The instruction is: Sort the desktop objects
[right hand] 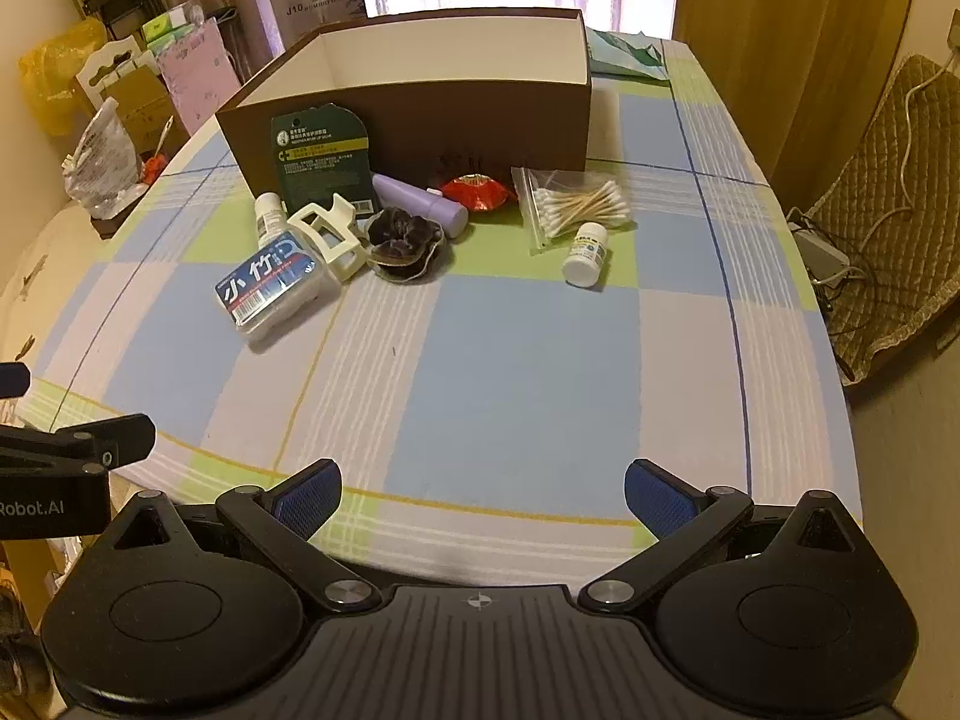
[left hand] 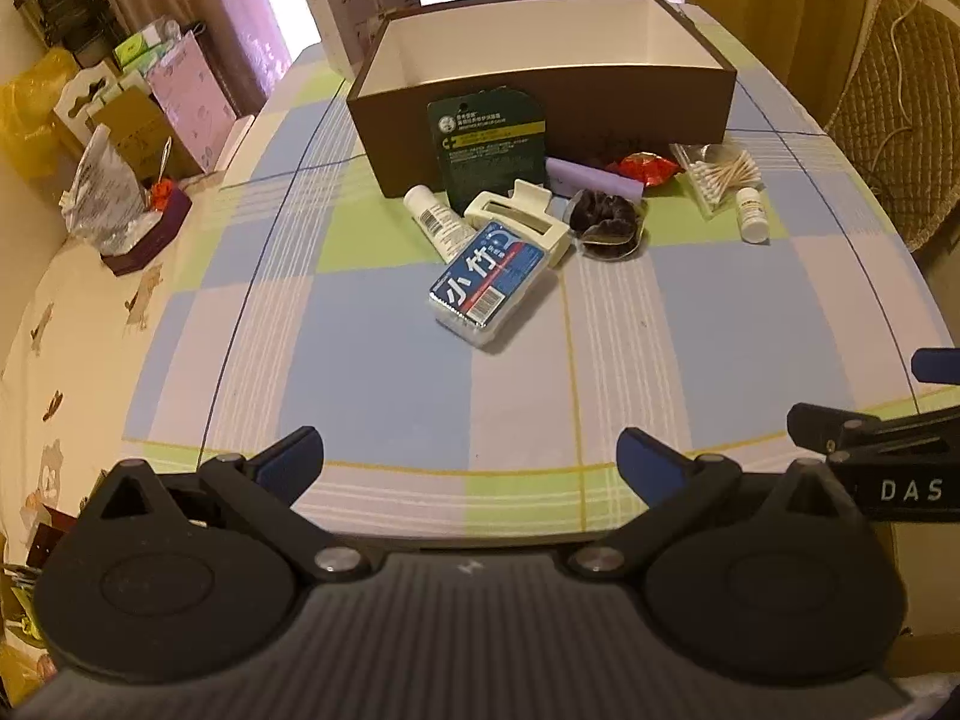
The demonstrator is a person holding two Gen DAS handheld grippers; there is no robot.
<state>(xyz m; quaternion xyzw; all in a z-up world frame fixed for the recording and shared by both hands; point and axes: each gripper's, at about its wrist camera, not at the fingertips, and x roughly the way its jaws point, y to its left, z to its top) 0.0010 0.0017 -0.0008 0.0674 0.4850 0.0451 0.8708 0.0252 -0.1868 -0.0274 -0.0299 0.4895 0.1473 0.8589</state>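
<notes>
A brown open box (left hand: 540, 120) (right hand: 420, 114) with a white inside stands at the back of the checked table. In front of it lie a blue floss box (left hand: 489, 279) (right hand: 270, 282), a cream hair claw (left hand: 519, 219) (right hand: 330, 234), a white tube (left hand: 435, 216), a green card (left hand: 489, 141) (right hand: 321, 156), a purple tube (left hand: 591, 177) (right hand: 420, 201), a dark scrunchie (left hand: 606, 219) (right hand: 405, 243), a red packet (left hand: 642, 168) (right hand: 477, 192), a bag of cotton swabs (left hand: 720, 174) (right hand: 576, 204) and a small white bottle (left hand: 753, 213) (right hand: 588, 252). My left gripper (left hand: 471, 459) and right gripper (right hand: 483, 495) are open and empty, low over the table's near edge, far from the objects.
A white carton (left hand: 360, 6) (right hand: 318, 6) stands behind the box. Bags and boxes (left hand: 138, 114) crowd the left side beyond the table. A padded chair (right hand: 888, 210) stands at the right. The checked tablecloth (right hand: 528, 360) spreads between my grippers and the objects.
</notes>
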